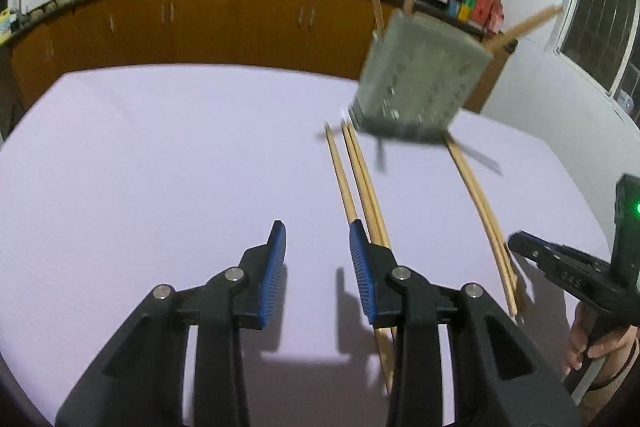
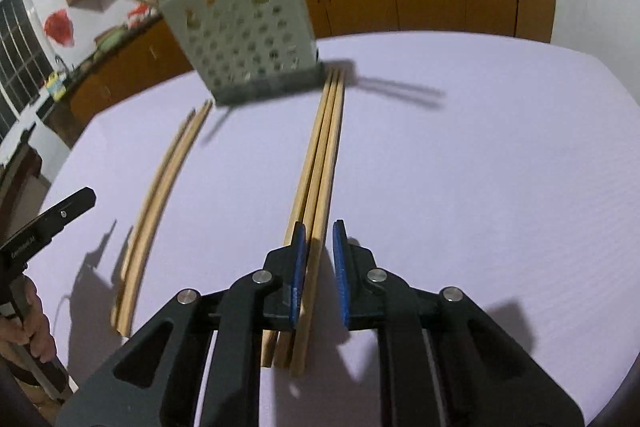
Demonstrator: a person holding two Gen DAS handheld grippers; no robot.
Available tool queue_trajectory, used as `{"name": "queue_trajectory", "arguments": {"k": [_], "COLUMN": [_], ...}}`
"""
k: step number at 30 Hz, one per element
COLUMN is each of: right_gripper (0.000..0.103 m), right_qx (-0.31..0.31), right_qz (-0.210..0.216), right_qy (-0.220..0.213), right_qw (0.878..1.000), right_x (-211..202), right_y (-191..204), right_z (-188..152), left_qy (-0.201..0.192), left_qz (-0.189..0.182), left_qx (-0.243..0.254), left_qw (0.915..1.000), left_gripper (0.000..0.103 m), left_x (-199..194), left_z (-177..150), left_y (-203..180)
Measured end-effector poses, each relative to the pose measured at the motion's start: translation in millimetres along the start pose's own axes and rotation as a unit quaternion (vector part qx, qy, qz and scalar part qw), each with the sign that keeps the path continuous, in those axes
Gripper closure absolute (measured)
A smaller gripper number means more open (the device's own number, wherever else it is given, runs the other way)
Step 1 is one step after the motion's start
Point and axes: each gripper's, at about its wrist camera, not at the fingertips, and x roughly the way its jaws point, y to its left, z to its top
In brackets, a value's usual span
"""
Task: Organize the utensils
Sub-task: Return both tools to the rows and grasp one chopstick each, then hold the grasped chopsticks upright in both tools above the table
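On the lilac table (image 2: 480,147) the perforated holder (image 2: 240,43) already has a few chopsticks; I still must move five loose chopsticks (image 2: 324,147). My right gripper (image 2: 319,259) stands almost together around one; my left gripper (image 1: 318,259) is apart, empty.

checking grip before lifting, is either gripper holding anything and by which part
Nothing is held yet: the left gripper is empty; one chopstick lies between the jaws of the right gripper, close to its near end, unclamped.
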Motion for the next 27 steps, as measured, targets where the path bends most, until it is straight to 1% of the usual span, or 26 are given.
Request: {"name": "queue_trajectory", "arguments": {"k": [1,5,6,7,8,10,12,15,18,20,22,24,27], "right_gripper": [0.09,0.09,0.094,0.095,0.095,0.095,0.096,0.095,0.095,0.095,0.095,0.095,0.095], "right_qx": [-0.002,-0.005,-0.011,-0.017,-0.023,-0.012,0.004,0.008,0.004,-0.001,-0.006,-0.007,-0.019], "right_qz": [-0.002,-0.008,-0.019,-0.031,-0.057,-0.08,-0.088,-0.088,-0.089,-0.09,-0.09,-0.086,-0.087], "right_qy": [-0.003,0.001,0.004,0.0,-0.006,-0.011,-0.014,-0.016,-0.018,-0.019,-0.02,-0.019,-0.022], "right_qw": [1.0,1.0,1.0,0.999,0.998,0.997,0.996,0.996,0.996,0.996,0.996,0.996,0.996], "right_x": [-0.7,0.2,1.9,1.8,1.1,0.6,-0.5,-3.9,-5.6,-6.7,-7.2,-7.0,-7.4], "right_y": [5.6,0.0,0.4,-0.5,-1.6,-9.5,-19.5,-26.5,-27.1,-25.7,-25.0,-24.0,-20.6], "right_z": [-0.8,-2.0,-2.7,-4.2,-3.9,-1.2,0.9,-0.7,-3.1,-3.7,-5.0,-5.2,-7.2], "left_qy": [0.007,0.02,0.022,0.025,0.028,0.034,0.038,0.045,0.055,0.052,0.049,0.048,0.045], "left_qz": [-0.001,-0.008,-0.009,-0.011,-0.014,-0.019,-0.022,-0.024,-0.015,0.001,0.019,0.02,0.038], "left_qx": [0.003,0.006,0.006,0.007,0.006,0.007,0.01,0.016,0.029,0.046,0.062,0.058,0.05], "left_qw": [1.0,0.9997,0.9997,0.9996,0.9995,0.9992,0.999,0.9986,0.9979,0.9976,0.9967,0.997,0.997], "left_gripper": [0.07,0.071,0.071,0.072,0.074,0.077,0.078,0.081,0.086,0.089,0.094,0.095,0.095], "left_x": [3.4,10.6,11.9,13.4,14.2,16.3,18.7,23.8,30.3,31.6,33.4,34.8,38.7], "left_z": [-3.8,-10.9,-12.8,-13.5,-13.1,-13.6,-12.9,-14.0,-16.0,-18.3,-19.1,-17.4,-10.1], "left_y": [-1.7,-8.0,-10.9,-12.2,-13.7,-18.0,-20.6,-27.3,-34.5,-40.5,-45.3,-42.2,-31.6]}}
